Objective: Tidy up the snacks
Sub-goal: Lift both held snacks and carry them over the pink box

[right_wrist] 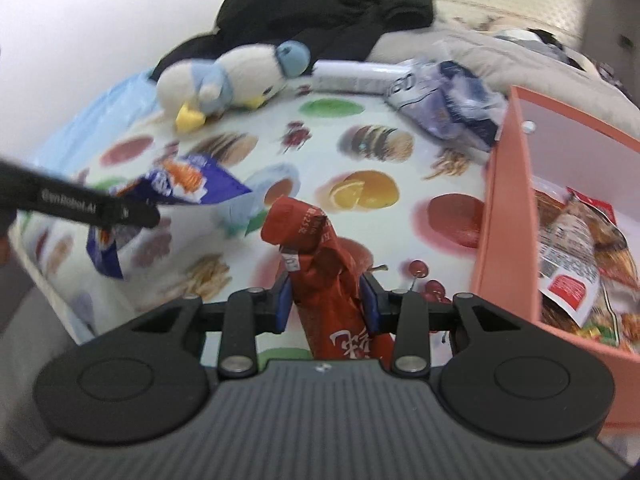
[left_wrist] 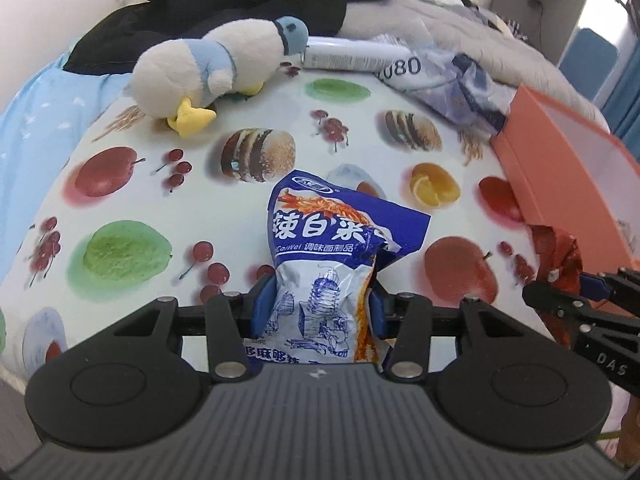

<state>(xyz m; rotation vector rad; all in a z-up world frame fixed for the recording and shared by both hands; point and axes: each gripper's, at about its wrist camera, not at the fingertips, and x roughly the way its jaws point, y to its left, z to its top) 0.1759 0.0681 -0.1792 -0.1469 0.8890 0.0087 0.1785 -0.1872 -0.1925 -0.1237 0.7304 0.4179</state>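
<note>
Jaws pinching packets, left gripper blue packet, right gripper red packet (beside orange box wall)

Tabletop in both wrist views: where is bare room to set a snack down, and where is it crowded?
Free: the fruit-print tablecloth between the plush duck and the orange box. Crowded: the far edge, with the white tube and crumpled wrapper; the box already holds snack packets.

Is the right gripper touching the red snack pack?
Touching. The right wrist view shows the right gripper with both blue fingers pressed against the red pack.
</note>
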